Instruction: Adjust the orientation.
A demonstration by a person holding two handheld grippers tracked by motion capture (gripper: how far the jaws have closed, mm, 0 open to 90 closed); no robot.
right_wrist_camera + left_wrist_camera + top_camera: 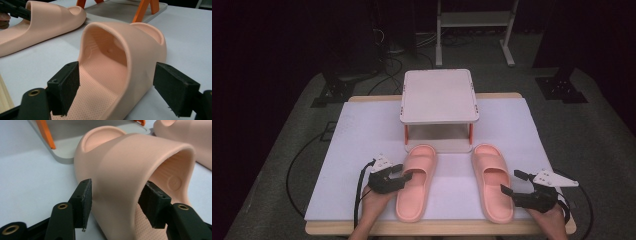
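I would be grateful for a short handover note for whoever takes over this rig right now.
Left hand-held gripper: jaws straddle the outer side of the strap of the left pink foam slipper, one pad outside, one inside under the strap; whether they press is unclear.
Right hand-held gripper: open, one jaw over the footbed and one outside the right pink foam slipper, not touching.
Things: both slippers lie flat side by side on the white table mat, toes toward the small grey two-tier rack with orange legs.
Done: grippers positioned at the slippers.
Left: grip and move the slippers; the rack holds nothing yet.
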